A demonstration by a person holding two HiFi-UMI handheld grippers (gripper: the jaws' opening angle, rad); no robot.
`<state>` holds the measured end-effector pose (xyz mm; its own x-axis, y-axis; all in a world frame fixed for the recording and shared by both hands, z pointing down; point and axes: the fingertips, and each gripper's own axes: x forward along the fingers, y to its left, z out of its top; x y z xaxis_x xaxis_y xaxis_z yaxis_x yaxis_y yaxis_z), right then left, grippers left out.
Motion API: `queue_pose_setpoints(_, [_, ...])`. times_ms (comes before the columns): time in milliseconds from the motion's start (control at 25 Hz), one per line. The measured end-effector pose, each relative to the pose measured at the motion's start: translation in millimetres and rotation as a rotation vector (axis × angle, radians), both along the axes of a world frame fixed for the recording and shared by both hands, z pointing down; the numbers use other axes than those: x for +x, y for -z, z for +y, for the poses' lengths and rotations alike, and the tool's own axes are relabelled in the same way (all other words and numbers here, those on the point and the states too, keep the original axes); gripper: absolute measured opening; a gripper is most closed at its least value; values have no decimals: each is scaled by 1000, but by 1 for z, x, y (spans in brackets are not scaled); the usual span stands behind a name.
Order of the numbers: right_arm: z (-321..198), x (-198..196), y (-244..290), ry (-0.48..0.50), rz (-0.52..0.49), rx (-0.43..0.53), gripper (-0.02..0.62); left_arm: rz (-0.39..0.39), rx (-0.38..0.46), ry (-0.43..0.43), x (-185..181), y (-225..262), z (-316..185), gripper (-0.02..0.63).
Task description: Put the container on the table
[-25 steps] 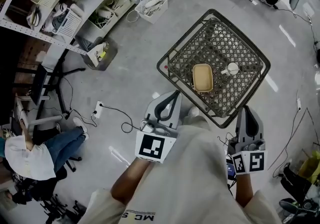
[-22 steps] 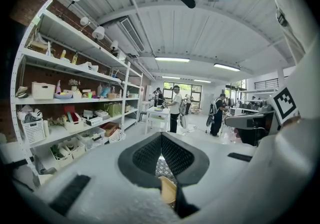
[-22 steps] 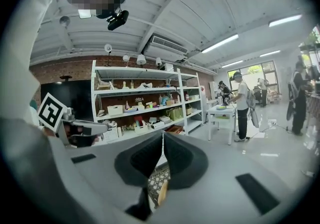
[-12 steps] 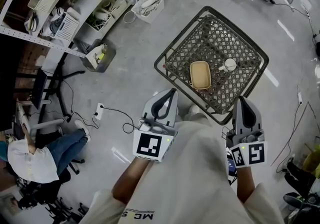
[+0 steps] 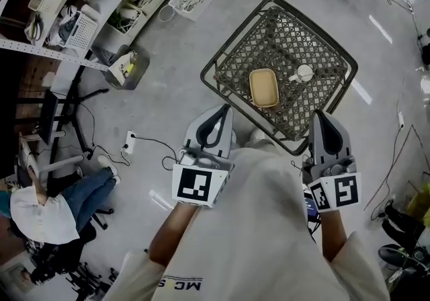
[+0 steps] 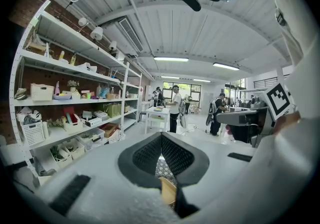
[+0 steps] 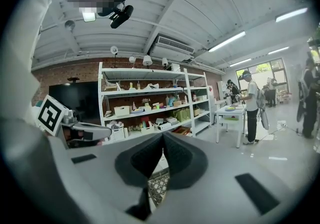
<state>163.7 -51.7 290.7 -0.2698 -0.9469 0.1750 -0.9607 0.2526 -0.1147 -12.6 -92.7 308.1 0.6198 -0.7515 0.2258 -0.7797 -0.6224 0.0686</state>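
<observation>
The person wears a pale short-sleeved shirt [image 5: 262, 226] with dark print. The grey left gripper [image 5: 222, 113] and right gripper [image 5: 321, 118] bear black-and-white marker cubes [image 5: 197, 185].

Just one readable scrap of lettering [image 5: 183, 285]: dark capitals "MC S", printed on the pale shirt [image 5: 269, 219] at the bottom edge of the head view and cut off there by the frame. Otherwise only black-and-white square markers, coded patterns without letters or digits: one on the cube [image 5: 199, 185] of the left gripper [image 5: 218, 115], one on the cube [image 5: 334, 192] of the right gripper [image 5: 322, 121], both seen again at an angle in the opposite gripper views. Nothing legible on the shelf boxes [image 6: 41, 91], too small and blurred to read.
</observation>
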Motion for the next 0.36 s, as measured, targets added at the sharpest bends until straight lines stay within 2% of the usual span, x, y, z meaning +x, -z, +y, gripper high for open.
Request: queue_pose_setpoints(360, [0, 2, -1, 8, 10, -4, 20, 9, 6, -6, 9, 2, -5, 23])
